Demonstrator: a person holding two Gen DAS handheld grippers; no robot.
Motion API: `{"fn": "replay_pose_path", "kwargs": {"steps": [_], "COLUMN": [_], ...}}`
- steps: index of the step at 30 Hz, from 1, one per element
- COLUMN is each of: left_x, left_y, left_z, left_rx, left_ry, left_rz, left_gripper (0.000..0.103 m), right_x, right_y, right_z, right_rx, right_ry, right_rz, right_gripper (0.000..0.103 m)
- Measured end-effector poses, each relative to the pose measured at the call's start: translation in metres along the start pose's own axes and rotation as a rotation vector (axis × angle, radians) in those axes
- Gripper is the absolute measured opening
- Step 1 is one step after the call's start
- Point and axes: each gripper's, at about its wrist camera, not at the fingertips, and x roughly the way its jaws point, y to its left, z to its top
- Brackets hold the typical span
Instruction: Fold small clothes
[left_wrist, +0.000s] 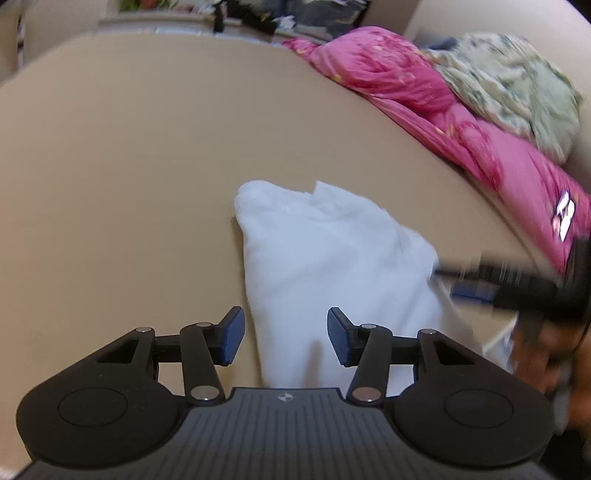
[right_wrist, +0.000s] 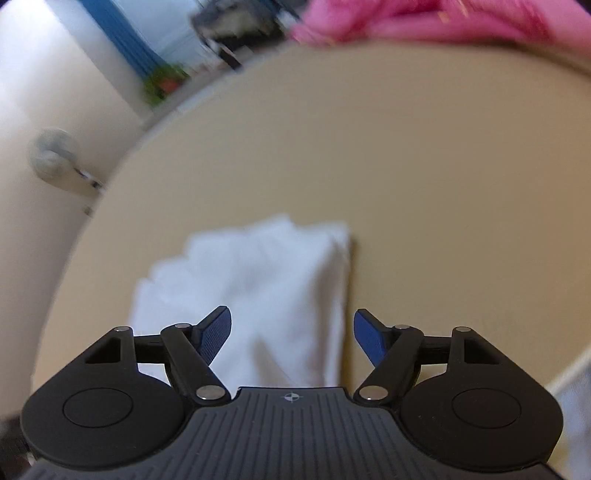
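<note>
A folded white cloth (left_wrist: 325, 266) lies on the beige table (left_wrist: 129, 166). My left gripper (left_wrist: 285, 334) is open and empty, held just above the cloth's near end. My right gripper (right_wrist: 291, 338) is open and empty too, above the near end of the same white cloth (right_wrist: 258, 280). In the left wrist view the right gripper (left_wrist: 517, 280) shows as a blurred black shape at the cloth's right edge, with the hand behind it.
A pink garment (left_wrist: 424, 96) and a pale green patterned one (left_wrist: 517, 85) are piled along the table's far right edge. The pink pile also shows in the right wrist view (right_wrist: 424, 18). A door with a handle (right_wrist: 55, 155) stands left of the table.
</note>
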Motion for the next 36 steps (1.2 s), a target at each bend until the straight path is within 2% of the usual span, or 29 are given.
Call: {"fn": "replay_pose_path", "kwargs": {"steps": [1, 4, 8, 9, 10, 11, 12, 13, 15, 17, 19, 24, 26, 28, 30, 32, 33, 34, 36], "left_x": [0.011, 0.038, 0.073, 0.080, 0.084, 0.086, 0.087, 0.087, 0.079, 0.060, 0.033, -0.038, -0.056, -0.061, -0.057, -0.048, -0.045, -0.044, -0.044], "left_y": [0.005, 0.020, 0.040, 0.044, 0.048, 0.049, 0.048, 0.047, 0.046, 0.042, 0.043, 0.083, 0.101, 0.123, 0.148, 0.168, 0.173, 0.173, 0.171], "left_z": [0.007, 0.021, 0.025, 0.024, 0.023, 0.023, 0.022, 0.023, 0.023, 0.030, 0.043, 0.093, 0.106, 0.112, 0.109, 0.092, 0.081, 0.067, 0.046], "left_rx": [-0.029, -0.141, -0.288, -0.312, -0.327, -0.326, -0.313, -0.298, -0.277, -0.216, -0.167, -0.123, -0.104, -0.127, -0.155, -0.187, -0.192, -0.190, -0.180], "left_ry": [0.016, 0.055, 0.105, 0.116, 0.113, 0.100, 0.092, 0.087, 0.068, 0.032, -0.039, -0.163, -0.195, -0.203, -0.185, -0.117, -0.088, -0.080, -0.082], "left_rz": [-0.013, -0.039, -0.097, -0.114, -0.125, -0.131, -0.136, -0.136, -0.158, -0.143, -0.117, -0.106, -0.069, -0.002, 0.105, 0.166, 0.166, 0.159, 0.131], "left_gripper": [0.058, 0.060, 0.064, 0.065, 0.065, 0.065, 0.056, 0.043, 0.035, 0.033, 0.033, 0.035, 0.041, 0.049, 0.049, 0.049, 0.048, 0.048, 0.048], "right_x": [0.007, 0.023, 0.028, 0.029, 0.035, 0.036, 0.036, 0.036, 0.035, 0.028, 0.025, 0.027, 0.028, 0.039, 0.057, 0.072, 0.079, 0.080, 0.073], "right_y": [-0.003, -0.012, -0.009, -0.008, -0.002, -0.001, -0.001, 0.000, 0.005, 0.022, 0.041, 0.098, 0.122, 0.143, 0.151, 0.146, 0.144, 0.141, 0.144], "right_z": [-0.004, -0.010, -0.011, -0.012, -0.009, -0.010, -0.009, -0.009, -0.006, -0.006, -0.005, 0.005, 0.010, 0.016, 0.017, 0.014, 0.013, 0.011, 0.006], "right_rx": [0.008, 0.023, -0.007, -0.011, -0.012, -0.006, 0.008, 0.016, 0.027, 0.003, -0.017, -0.024, -0.040, -0.066, -0.069, -0.042, -0.027, -0.023, -0.069], "right_ry": [0.024, 0.076, 0.060, 0.057, 0.056, 0.060, 0.056, 0.048, 0.027, -0.020, -0.064, -0.173, -0.219, -0.211, -0.150, -0.102, -0.057, -0.029, -0.016], "right_rz": [-0.018, 0.000, 0.018, 0.027, 0.041, 0.075, 0.080, 0.077, 0.063, 0.052, 0.089, 0.268, 0.339, 0.373, 0.309, 0.176, 0.125, 0.120, 0.183], "right_gripper": [0.075, 0.075, 0.075, 0.068, 0.053, 0.044, 0.042, 0.038, 0.032, 0.028, 0.026, 0.025, 0.025, 0.034, 0.047, 0.047, 0.048, 0.048, 0.048]}}
